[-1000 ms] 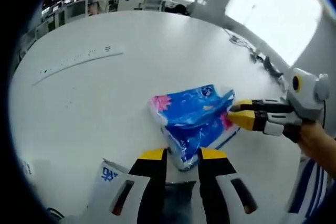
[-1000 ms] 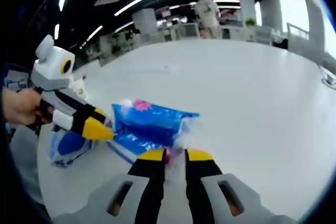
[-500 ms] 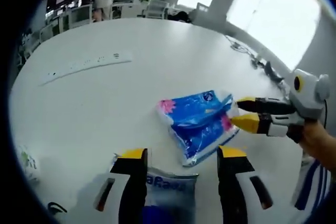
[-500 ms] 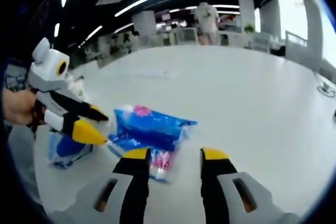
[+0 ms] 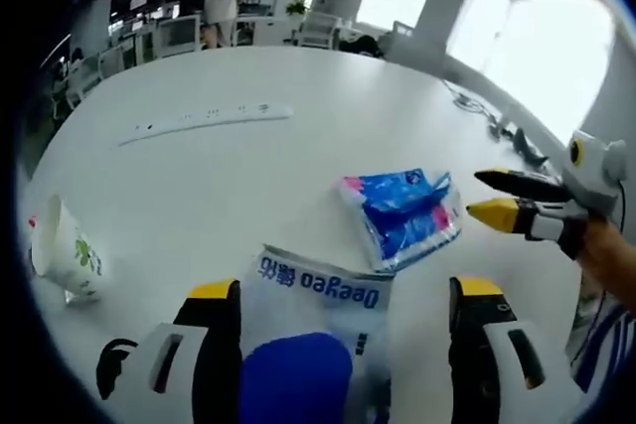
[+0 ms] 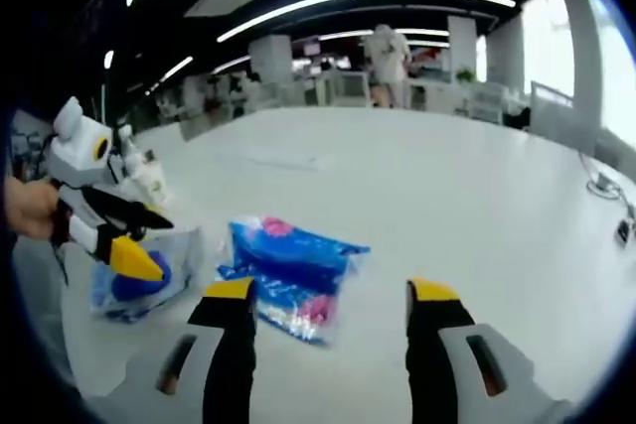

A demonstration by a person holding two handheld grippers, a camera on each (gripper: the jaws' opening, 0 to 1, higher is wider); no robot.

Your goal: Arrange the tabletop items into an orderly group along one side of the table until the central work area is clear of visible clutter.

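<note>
In the left gripper view, the left gripper has its fingers spread wide over a clear bag with a blue item at bottom centre of the white table. The blue tissue pack lies just right of centre. The right gripper, fingers apart, sits at the right edge. A paper cup lies at far left, a power strip at upper left.
</note>
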